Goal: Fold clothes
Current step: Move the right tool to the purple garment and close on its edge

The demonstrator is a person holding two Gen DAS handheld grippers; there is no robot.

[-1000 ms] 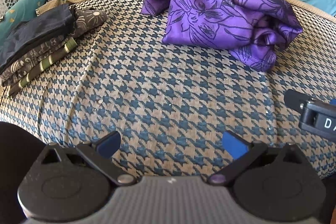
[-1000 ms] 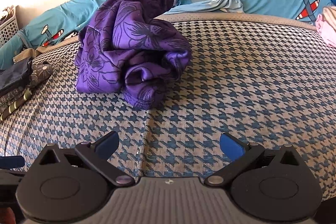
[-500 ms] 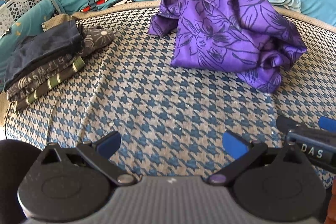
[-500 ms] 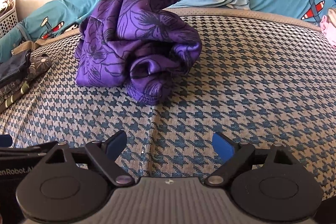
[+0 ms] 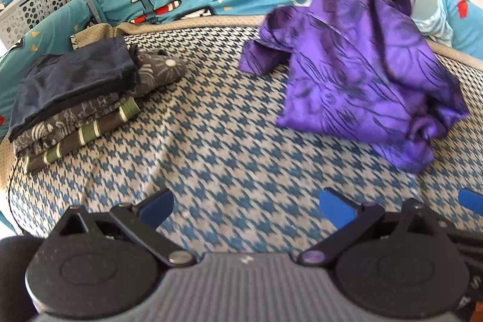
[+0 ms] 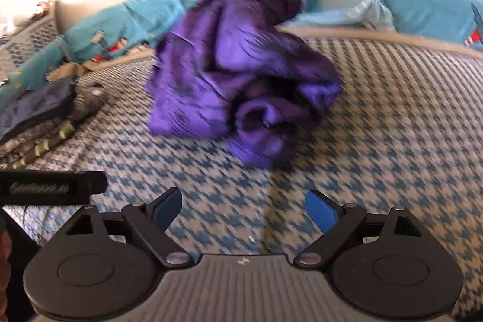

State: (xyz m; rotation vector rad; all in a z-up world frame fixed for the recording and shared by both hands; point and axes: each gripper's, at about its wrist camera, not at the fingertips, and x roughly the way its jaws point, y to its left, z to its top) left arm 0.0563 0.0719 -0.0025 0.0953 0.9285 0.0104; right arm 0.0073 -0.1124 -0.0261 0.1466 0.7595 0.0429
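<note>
Left wrist view: both grippers, left (image 5: 246, 205) & right (image 6: 244, 208), wide open & empty, now nearer crumpled purple garment (image 5: 362, 80), approach underway, grab pending.

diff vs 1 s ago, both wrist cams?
Both grippers pulled back from the crumpled purple floral garment; the left gripper shows more bed beyond it. The right gripper narrowed slightly, both empty. The garment and the folded dark clothes stack lie unmoved on the houndstooth bedcover.
</note>
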